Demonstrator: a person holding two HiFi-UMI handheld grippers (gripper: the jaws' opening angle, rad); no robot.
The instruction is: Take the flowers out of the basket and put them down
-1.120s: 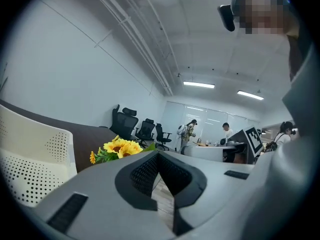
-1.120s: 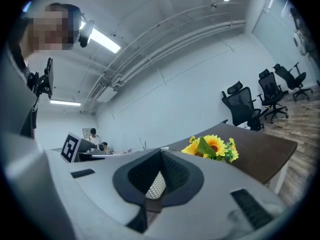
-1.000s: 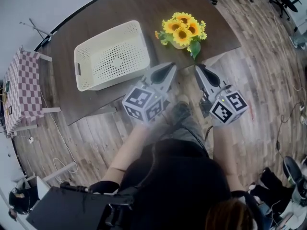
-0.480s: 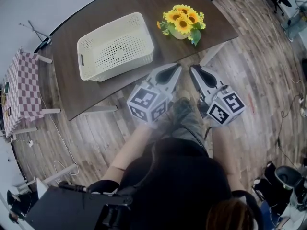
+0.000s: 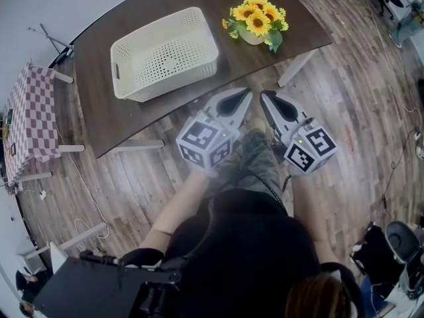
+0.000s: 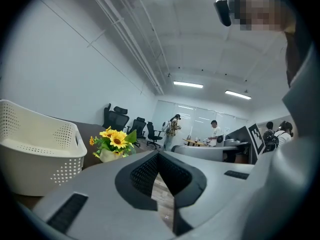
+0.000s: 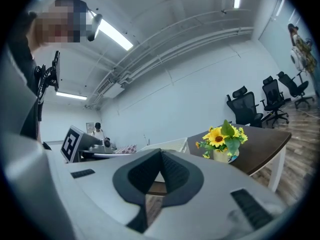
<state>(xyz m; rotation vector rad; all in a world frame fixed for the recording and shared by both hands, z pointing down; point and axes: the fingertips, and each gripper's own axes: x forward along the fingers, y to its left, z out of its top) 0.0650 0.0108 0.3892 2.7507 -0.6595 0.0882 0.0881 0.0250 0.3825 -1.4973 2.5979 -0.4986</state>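
Yellow flowers (image 5: 257, 24) stand upright on dark table (image 5: 199, 5), upper right of head view, outside the cream basket (image 5: 165, 53) and just right of it, not touching. Left gripper (image 5: 242, 93) and right gripper (image 5: 267, 97) sit side by side mid-frame, short of the table edge. Both have jaws fully closed, gripping nothing.

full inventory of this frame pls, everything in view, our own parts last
table: 1, dark brown, top centre
basket: 1, cream, empty, on table's left part
flowers: 1 bunch, yellow, upright on table, right of basket, apart from it
checked cloth: 1, red-white, left of table
chairs: several, black, beyond table
floor: wood planks
left gripper: grey, shut, empty, over floor by table edge
right gripper: grey, shut, empty, beside left one
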